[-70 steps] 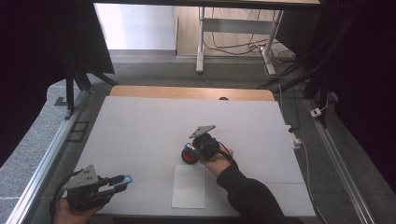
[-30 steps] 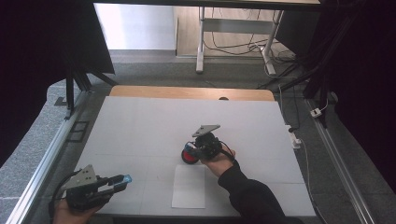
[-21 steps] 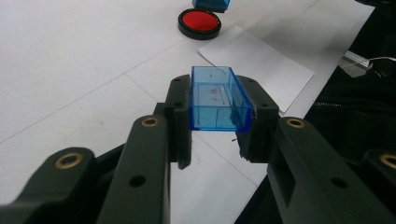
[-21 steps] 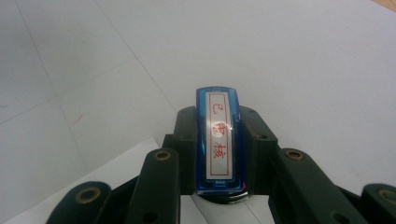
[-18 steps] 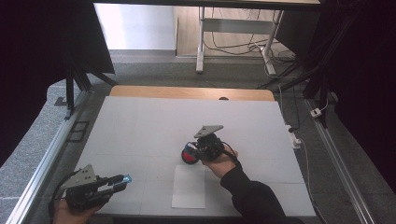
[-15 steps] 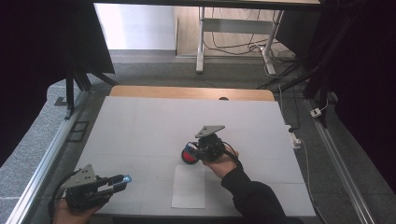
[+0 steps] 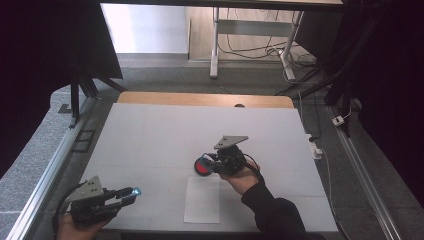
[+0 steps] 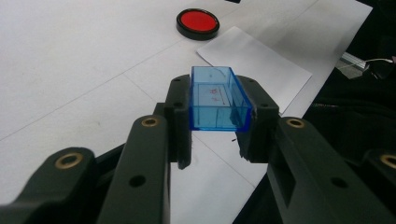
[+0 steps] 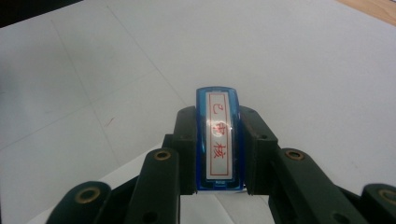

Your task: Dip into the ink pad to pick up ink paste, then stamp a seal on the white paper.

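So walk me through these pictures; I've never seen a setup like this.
A person at a white table holds a two-jaw gripper in each hand. The high view looks down from above; the other two come from cameras riding on the grippers. The left gripper is shut on a clear blue cap. The right gripper is shut on a blue stamp with red characters. On the table lie a red ink pad and a white paper sheet.

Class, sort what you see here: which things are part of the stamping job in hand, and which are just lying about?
In the job:
- blue plastic stamp with red characters, clamped in right gripper
- clear blue plastic cap, clamped in left gripper
- round red ink pad
- white paper sheet

Lying about:
- white cable plug
- metal desk frame
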`<move>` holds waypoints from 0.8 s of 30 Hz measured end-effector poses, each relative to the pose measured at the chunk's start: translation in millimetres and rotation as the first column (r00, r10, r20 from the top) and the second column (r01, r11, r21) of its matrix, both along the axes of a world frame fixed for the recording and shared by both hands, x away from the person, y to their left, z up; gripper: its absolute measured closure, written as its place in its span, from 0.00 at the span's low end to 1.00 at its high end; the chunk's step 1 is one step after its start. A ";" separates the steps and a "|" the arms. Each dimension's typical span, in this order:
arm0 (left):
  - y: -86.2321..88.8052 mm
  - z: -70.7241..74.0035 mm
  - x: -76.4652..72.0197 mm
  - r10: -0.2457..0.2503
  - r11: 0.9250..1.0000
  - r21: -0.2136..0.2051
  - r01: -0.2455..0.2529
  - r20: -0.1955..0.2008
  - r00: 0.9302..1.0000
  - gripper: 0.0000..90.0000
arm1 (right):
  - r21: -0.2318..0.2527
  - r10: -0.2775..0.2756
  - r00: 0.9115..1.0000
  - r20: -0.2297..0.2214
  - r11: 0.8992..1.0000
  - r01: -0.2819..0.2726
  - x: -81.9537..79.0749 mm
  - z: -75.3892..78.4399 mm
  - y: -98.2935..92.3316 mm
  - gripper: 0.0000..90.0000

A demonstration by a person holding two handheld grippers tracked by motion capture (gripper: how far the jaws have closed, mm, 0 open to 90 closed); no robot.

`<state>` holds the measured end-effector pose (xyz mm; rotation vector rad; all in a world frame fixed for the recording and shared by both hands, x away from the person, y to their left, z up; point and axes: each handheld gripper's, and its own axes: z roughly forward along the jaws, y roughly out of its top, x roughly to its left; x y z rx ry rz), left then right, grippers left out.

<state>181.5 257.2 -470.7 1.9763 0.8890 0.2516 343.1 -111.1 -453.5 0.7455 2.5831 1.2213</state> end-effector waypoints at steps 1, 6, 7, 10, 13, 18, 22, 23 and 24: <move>0.0 0.0 0.0 0.000 1.000 0.000 0.000 0.000 1.000 0.75 | 0.000 0.003 1.000 -0.001 1.000 -0.003 -1.1 0.6 -0.5 0.79; 0.0 0.1 -0.1 0.001 1.000 -0.002 -0.001 0.000 1.000 0.75 | 0.004 0.008 1.000 0.000 1.000 -0.008 -6.2 3.1 -2.8 0.79; 0.0 0.1 -0.1 0.001 1.000 -0.002 -0.001 0.000 1.000 0.75 | 0.006 0.009 1.000 0.000 1.000 -0.009 -7.2 3.6 -3.3 0.79; -0.1 0.2 -0.2 0.000 1.000 -0.002 0.000 0.000 1.000 0.75 | 0.017 0.013 1.000 -0.001 1.000 -0.013 -10.3 4.9 -5.0 0.79; 0.0 0.2 -0.1 0.000 1.000 -0.002 0.000 0.000 1.000 0.75 | 0.019 0.012 1.000 -0.004 1.000 -0.012 -12.9 6.2 -6.7 0.79; -0.2 0.3 0.0 0.000 1.000 -0.002 0.000 0.000 1.000 0.75 | 0.018 0.015 1.000 -0.013 1.000 -0.014 -16.9 5.9 -8.7 0.79; -0.4 0.4 0.0 0.000 1.000 0.001 0.000 0.000 1.000 0.75 | 0.013 0.024 1.000 -0.014 1.000 -0.024 -20.6 4.6 -8.4 0.79; -0.2 0.3 0.2 -0.001 1.000 -0.001 0.001 0.000 1.000 0.75 | 0.014 0.025 1.000 -0.013 1.000 -0.025 -21.7 4.6 -7.9 0.79; 0.0 0.2 0.3 0.001 1.000 -0.002 -0.001 0.000 1.000 0.75 | 0.011 0.027 1.000 -0.013 1.000 -0.027 -22.8 4.9 -7.7 0.79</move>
